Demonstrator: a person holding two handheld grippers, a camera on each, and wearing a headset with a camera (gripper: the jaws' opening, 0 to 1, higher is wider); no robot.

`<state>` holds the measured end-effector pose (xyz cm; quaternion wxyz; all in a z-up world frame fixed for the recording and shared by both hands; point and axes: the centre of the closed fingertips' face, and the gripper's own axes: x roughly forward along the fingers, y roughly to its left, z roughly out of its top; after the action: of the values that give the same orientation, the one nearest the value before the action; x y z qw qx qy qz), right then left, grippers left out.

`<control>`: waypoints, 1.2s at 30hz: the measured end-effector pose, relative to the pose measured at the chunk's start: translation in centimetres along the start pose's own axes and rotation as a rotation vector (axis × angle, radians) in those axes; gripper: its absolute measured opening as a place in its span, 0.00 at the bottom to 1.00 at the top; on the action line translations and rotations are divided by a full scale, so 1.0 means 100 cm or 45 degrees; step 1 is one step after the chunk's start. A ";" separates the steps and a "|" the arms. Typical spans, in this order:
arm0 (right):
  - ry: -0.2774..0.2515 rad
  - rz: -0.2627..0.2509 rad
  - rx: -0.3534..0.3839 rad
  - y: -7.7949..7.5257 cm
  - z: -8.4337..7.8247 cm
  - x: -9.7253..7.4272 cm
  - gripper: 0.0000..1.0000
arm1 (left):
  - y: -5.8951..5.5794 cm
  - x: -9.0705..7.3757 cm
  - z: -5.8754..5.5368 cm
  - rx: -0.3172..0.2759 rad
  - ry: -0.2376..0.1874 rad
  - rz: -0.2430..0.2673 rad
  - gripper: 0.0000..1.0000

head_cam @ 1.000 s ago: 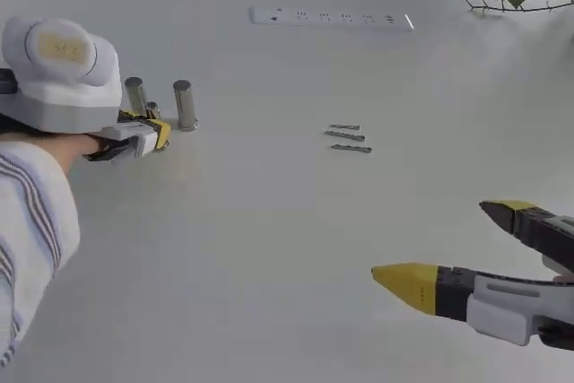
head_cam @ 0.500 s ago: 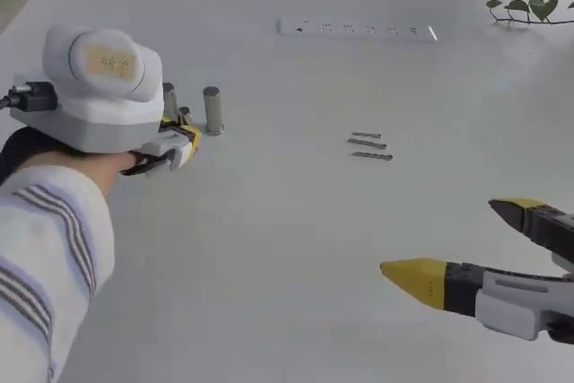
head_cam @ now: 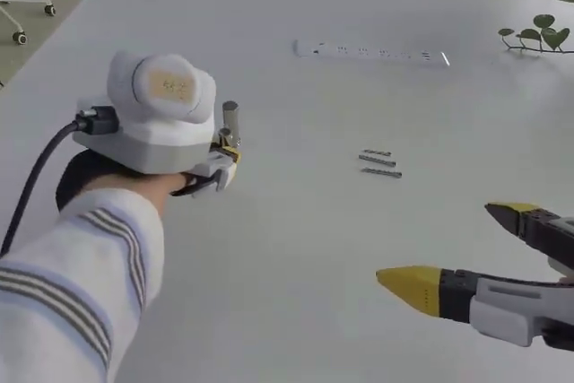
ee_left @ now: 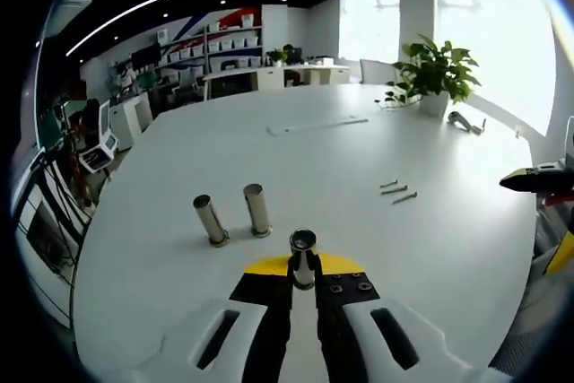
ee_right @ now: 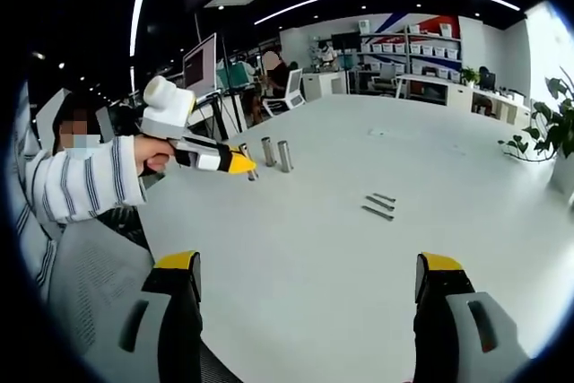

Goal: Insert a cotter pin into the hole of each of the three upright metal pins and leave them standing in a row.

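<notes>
In the head view our right gripper (head_cam: 435,242) waits, jaws apart, short of the three cotter pins (head_cam: 378,162), likely to fetch one; in the left gripper view our left gripper (ee_left: 303,268) clamps one metal pin (ee_left: 303,244), steadying it beside two standing metal pins (ee_left: 256,210). In the right gripper view the cotter pins lie untouched.

The table (head_cam: 296,248) has a smooth white top, matt with a faint sheen. The metal pins (ee_left: 257,210) look like brushed grey metal, dully glossy. The cotter pins (head_cam: 379,162) are thin bare metal. The left gripper (head_cam: 229,152) and right gripper (head_cam: 439,244) have smooth white plastic shells and matt yellow-and-black tips. The sleeve (head_cam: 81,293) is soft striped cloth. The power strip (head_cam: 372,51) near the table's far edge is white plastic.
</notes>
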<state>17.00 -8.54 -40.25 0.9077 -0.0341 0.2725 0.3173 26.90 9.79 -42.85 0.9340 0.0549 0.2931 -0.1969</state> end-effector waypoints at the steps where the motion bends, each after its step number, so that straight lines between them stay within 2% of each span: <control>1: 0.001 -0.001 -0.001 0.000 0.000 0.000 0.99 | -0.003 0.000 -0.001 -0.006 -0.001 -0.003 0.05; 3: 0.009 0.005 0.001 0.000 -0.001 0.000 0.99 | -0.011 0.000 -0.005 -0.049 0.009 -0.020 0.05; 6: 0.017 0.029 0.002 0.003 -0.003 0.002 0.99 | -0.019 0.001 -0.012 -0.052 0.024 -0.024 0.05; 12: 0.026 0.048 -0.014 0.005 -0.004 0.003 0.99 | -0.025 0.004 -0.021 -0.102 0.041 -0.015 0.05; 19: 0.028 0.058 -0.011 0.004 -0.004 0.005 0.99 | -0.033 0.010 -0.030 -0.085 0.063 -0.011 0.05; 23: 0.032 0.064 -0.011 0.005 -0.004 0.005 0.99 | -0.036 0.013 -0.030 -0.095 0.068 -0.015 0.05; 26: 0.035 0.058 -0.009 0.002 -0.005 0.004 0.99 | -0.039 0.016 -0.030 -0.066 0.064 -0.021 0.05; 28: 0.038 0.060 -0.006 0.002 -0.005 0.004 0.99 | -0.040 0.018 -0.029 -0.074 0.058 -0.026 0.05; 31: 0.048 0.064 -0.020 0.002 -0.005 0.004 0.99 | -0.042 0.022 -0.031 -0.032 0.062 -0.021 0.05; 36: 0.041 0.063 -0.013 0.001 -0.003 0.004 0.99 | -0.043 0.024 -0.033 -0.030 0.065 -0.016 0.05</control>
<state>17.05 -8.28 -40.73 0.8949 -0.0372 0.2862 0.3403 25.22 5.79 -46.85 0.9255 0.0472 0.3195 -0.1978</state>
